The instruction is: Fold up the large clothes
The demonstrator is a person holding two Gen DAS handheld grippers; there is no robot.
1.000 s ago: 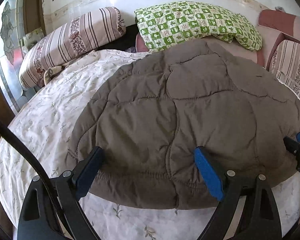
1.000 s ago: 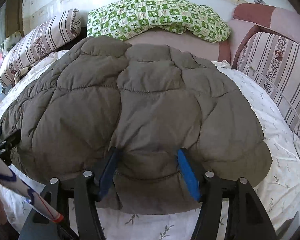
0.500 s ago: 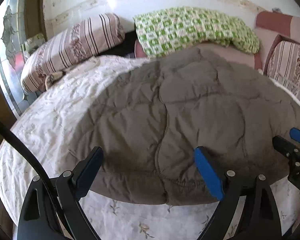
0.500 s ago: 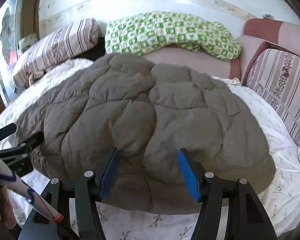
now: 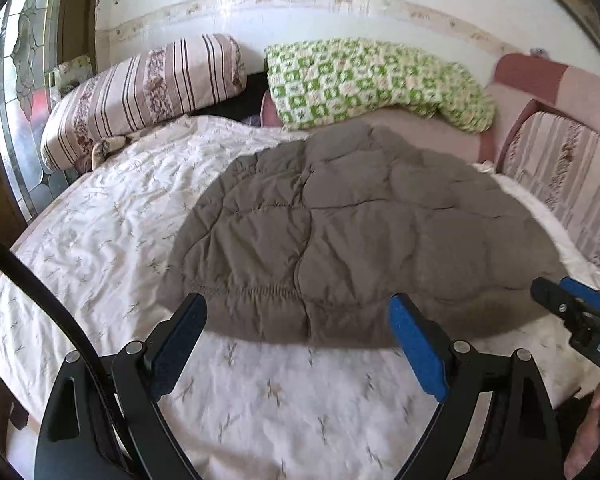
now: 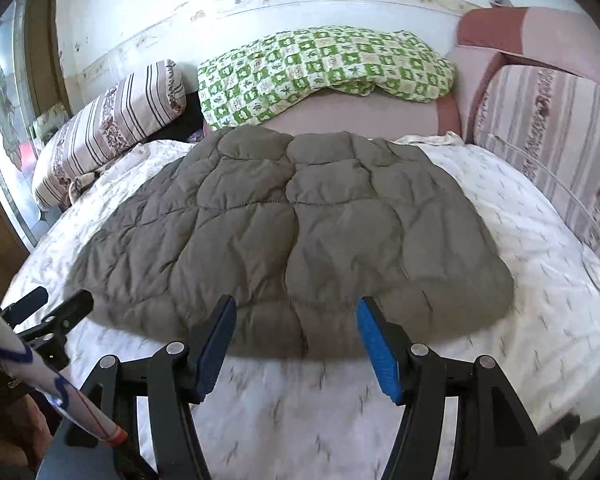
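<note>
I judged the next fold needed both claws to take the near hem evenly, so the padding wouldn't bunch. The quilted grey-brown jacket (image 5: 352, 240) lay flat on the floral bedspread (image 5: 100, 240). My left gripper (image 5: 300, 344) stood wide and empty just short of the hem; my right gripper (image 6: 300, 344) was narrower, also empty.

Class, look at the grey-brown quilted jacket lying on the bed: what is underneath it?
The quilted jacket lies on a white sheet with a leafy print, seen all round its edges. Whatever lies beneath its middle is covered.
</note>
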